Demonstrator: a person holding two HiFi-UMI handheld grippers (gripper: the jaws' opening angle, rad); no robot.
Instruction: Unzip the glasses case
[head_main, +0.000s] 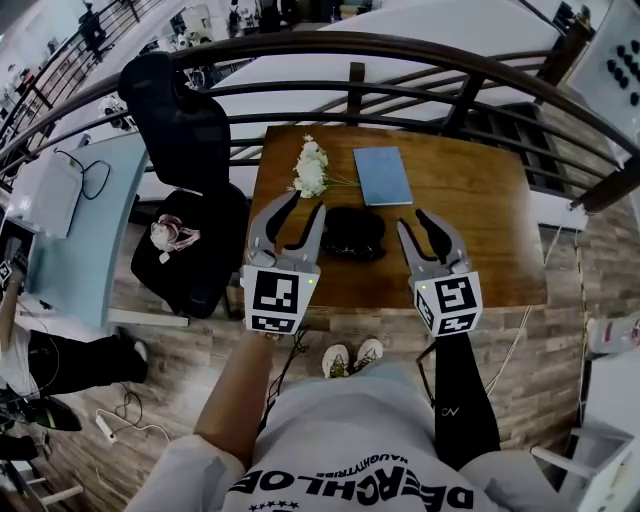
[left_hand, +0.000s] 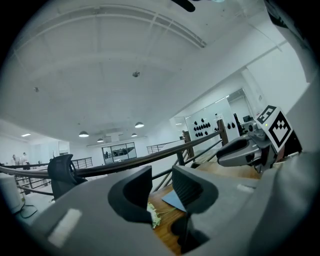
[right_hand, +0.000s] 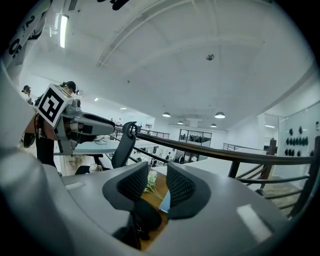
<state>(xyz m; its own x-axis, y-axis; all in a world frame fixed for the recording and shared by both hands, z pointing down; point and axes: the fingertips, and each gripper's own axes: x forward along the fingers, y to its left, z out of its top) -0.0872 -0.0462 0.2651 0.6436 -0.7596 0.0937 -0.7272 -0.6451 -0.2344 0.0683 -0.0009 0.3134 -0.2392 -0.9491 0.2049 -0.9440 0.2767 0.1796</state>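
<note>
Lying near the middle of the wooden tabletop (head_main: 480, 200), the glasses case (head_main: 353, 233) is a black, oval thing with rounded ends and a slightly shiny top. It looks closed, but its zip is too small to make out in the head view. The case rests between the two grippers, closer to the person's edge of the tabletop.

The left gripper (head_main: 305, 205) is just beside the case's left end. Its fingers (left_hand: 134, 192) stand apart with nothing between them; through the gap only the tabletop shows. The right gripper (head_main: 413, 220) is near the case's right end, a little apart from it. Its fingers (right_hand: 184, 187) are partly open, with a narrow gap, and they hold nothing. A dark shape, probably the case, shows low under them in the right gripper view.

Behind the case, a bunch of white flowers (head_main: 311, 167) lies beside a blue notebook (head_main: 382, 175).
</note>
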